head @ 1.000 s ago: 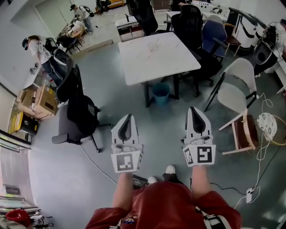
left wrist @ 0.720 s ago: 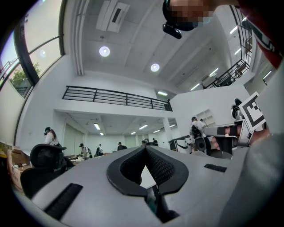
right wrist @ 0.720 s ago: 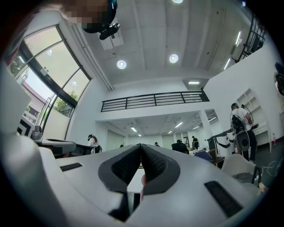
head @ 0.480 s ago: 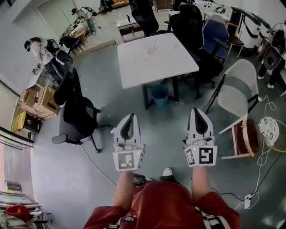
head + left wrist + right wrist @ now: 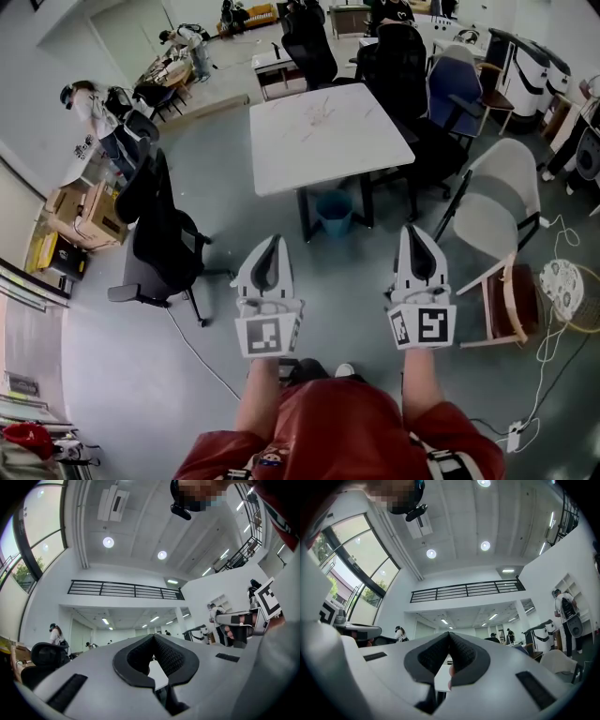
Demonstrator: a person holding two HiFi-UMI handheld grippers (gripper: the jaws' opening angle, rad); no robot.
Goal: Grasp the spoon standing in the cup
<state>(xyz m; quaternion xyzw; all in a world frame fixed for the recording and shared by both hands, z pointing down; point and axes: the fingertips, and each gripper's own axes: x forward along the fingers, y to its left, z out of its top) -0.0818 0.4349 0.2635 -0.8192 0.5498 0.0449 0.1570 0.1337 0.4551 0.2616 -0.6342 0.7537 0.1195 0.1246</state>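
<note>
No spoon and no cup shows in any view. In the head view my left gripper and right gripper are held side by side in front of me, above the grey floor, pointing toward a white table. Both are shut, tips together, with nothing between them. In the left gripper view the jaws meet at the tip, and the right gripper shows at the far right. The right gripper view has its jaws closed the same way.
A blue bin stands under the table. A black office chair is at the left, a white chair at the right. Cardboard boxes sit far left, and cables lie on the floor at the right.
I have stepped forward toward the white table, carrying both grippers along at the same height. Both stay shut and empty.
</note>
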